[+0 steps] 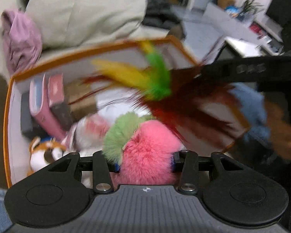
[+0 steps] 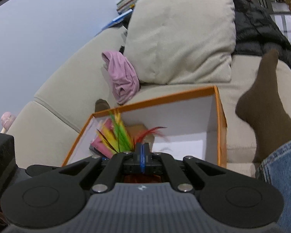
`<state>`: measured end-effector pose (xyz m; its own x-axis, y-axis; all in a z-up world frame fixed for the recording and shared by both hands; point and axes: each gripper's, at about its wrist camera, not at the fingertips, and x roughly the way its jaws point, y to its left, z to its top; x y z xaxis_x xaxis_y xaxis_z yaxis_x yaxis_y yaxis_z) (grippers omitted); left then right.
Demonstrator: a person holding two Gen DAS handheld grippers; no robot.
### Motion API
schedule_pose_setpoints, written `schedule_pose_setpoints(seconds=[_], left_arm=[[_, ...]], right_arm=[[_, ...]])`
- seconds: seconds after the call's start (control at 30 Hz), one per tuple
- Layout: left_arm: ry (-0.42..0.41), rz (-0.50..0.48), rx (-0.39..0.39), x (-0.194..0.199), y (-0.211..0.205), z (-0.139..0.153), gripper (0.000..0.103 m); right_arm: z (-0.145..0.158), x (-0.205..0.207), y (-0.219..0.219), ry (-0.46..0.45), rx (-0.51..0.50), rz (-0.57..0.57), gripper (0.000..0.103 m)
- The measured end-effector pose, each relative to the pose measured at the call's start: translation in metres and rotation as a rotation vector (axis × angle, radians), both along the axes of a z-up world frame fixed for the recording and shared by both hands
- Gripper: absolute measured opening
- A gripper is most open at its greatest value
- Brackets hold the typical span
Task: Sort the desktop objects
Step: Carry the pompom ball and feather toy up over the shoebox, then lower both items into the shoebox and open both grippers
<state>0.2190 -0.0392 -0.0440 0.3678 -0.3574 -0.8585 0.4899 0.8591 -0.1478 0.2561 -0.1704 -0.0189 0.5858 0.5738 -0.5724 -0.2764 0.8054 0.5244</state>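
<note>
Gripping a pink plush toy (image 1: 147,155), the left claw (image 1: 145,163) hangs half-spread; the right claw (image 2: 142,155) pinches feathers (image 2: 118,136).

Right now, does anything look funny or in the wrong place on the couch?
Yes. A crumpled pink cloth lies loose on the sofa, wedged beside the cushion, outside the orange-edged box that holds the other things.

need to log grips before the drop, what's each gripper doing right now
Left gripper: closed on the fluffy pink and green plush ball, over the orange-rimmed box.
Right gripper: shut on the colourful feather toy.
</note>
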Motion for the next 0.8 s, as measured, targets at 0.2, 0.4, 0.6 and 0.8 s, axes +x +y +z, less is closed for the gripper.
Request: schedule_pose_setpoints(seconds=[0.2,0.4,0.6,0.8], left_arm=[[0.073,0.033,-0.009,0.003,0.010,-0.006,0.054],[0.060,0.045,-0.057,0.000,0.011,-0.005,0.061],[0.023,0.042,-0.086,-0.006,0.014,0.005,0.063],[0.000,0.051,-0.058,-0.009,0.016,0.007,0.041]], right_arm=[[-0.006,0.000,0.001,0.017,0.003,0.002,0.000],[-0.008,0.000,-0.001,0.022,0.004,-0.011,0.000],[-0.016,0.003,-0.001,0.054,-0.032,-0.034,0.000],[-0.018,0.002,0.000,0.065,-0.035,-0.034,0.000]])
